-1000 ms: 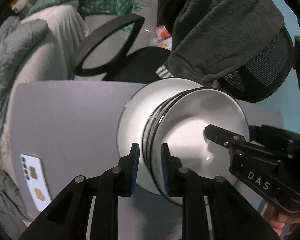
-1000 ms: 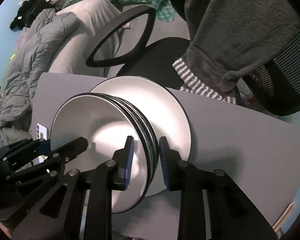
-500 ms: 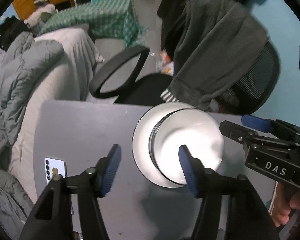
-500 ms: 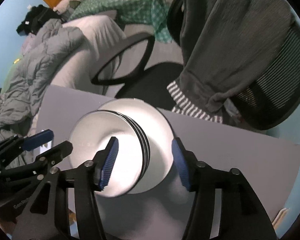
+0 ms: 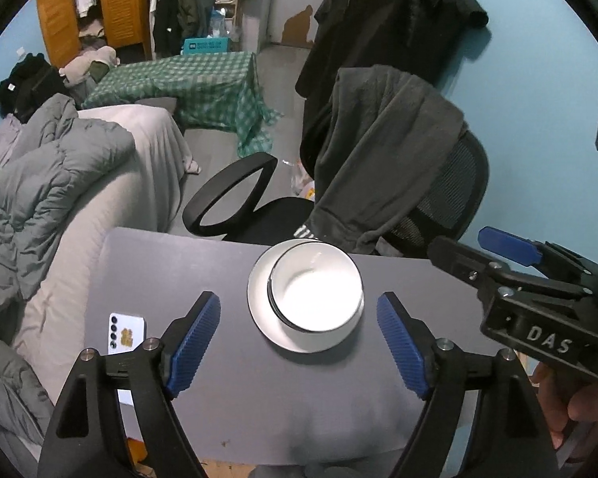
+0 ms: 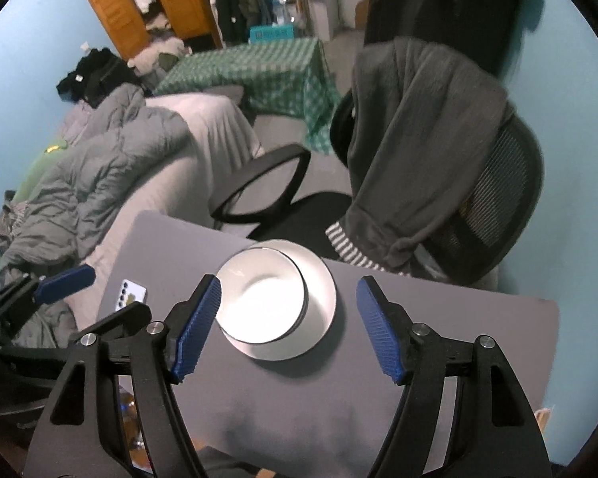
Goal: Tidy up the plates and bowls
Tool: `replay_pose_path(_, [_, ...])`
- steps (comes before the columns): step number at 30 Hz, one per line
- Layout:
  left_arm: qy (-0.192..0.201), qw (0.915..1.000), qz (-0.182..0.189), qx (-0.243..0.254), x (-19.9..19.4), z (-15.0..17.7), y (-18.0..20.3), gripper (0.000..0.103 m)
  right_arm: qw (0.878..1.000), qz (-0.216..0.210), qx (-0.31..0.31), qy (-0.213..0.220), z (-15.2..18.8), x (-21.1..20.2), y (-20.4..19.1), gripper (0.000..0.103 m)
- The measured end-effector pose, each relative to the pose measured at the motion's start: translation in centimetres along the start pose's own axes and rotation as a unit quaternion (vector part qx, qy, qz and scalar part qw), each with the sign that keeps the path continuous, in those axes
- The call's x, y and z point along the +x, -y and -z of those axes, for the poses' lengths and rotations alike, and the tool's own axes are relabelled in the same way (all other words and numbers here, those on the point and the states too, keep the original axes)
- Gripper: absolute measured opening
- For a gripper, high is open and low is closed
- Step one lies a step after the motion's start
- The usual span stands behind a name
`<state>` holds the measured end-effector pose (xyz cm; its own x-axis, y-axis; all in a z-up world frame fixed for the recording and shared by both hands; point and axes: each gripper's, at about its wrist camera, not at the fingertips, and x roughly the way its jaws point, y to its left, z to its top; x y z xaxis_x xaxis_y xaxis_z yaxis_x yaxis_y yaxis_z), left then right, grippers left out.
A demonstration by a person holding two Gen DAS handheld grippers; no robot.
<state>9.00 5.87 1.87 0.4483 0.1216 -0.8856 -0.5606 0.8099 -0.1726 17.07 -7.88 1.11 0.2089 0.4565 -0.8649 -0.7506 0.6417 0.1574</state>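
Both tongs, the left gripper [image 5: 299,338] and right gripper [image 6: 289,326], are held wide open with nothing gripped, and the bowl stack [image 5: 317,292] is seen nested on the plate [image 5: 261,302] straight ahead between each pair of pads, roughly equally near both.

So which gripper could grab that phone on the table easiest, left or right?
Probably the left gripper. The phone lies just beside its left finger, on the table's left side. The right gripper, also open, sits farther over, with the bowls and left gripper between.
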Motion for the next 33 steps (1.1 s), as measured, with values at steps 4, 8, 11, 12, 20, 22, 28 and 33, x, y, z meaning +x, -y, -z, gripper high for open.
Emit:
replay_pose_path(4, [0.02,0.9997,-0.01,-0.001,-2.3,0.8,0.1,0.082,1.0,0.017,0.003,0.017,0.7,-2.4,-1.1,0.07])
replay_pose_path(8, [0.038,0.9991,-0.022,0.001,-4.2,1.3,0.0,0.083,0.999,0.031,0.006,0.027,1.3,-3.5,-1.3,0.07])
replay_pose_path(11, [0.05,0.9983,-0.029,0.003,-5.7,1.7,-0.1,0.084,0.999,0.032,0.012,0.032,1.9,-4.6,-1.5,0.07])
replay_pose_path(12, [0.054,0.998,-0.032,0.005,-6.2,1.8,-0.2,0.086,0.999,0.033,0.014,0.035,2.0,-4.9,-1.5,0.07])
replay_pose_path(20, [0.054,0.9982,-0.026,0.001,-7.5,2.1,-0.8,0.086,0.997,0.047,0.033,0.05,2.7,-7.4,-1.7,0.07])
replay_pose_path(22, [0.051,0.9984,-0.024,0.0,-7.5,2.2,-1.0,0.086,0.997,0.053,0.035,0.054,2.9,-7.8,-1.9,0.071])
replay_pose_path(28, [0.049,0.9987,-0.012,0.002,-8.0,2.2,-1.3,0.086,0.996,0.054,0.042,0.056,3.4,-8.5,-2.1,0.071])
replay_pose_path(33, [0.045,0.9989,-0.008,0.007,-8.1,2.2,-1.2,0.086,0.996,0.053,0.045,0.057,3.7,-8.7,-2.1,0.071])
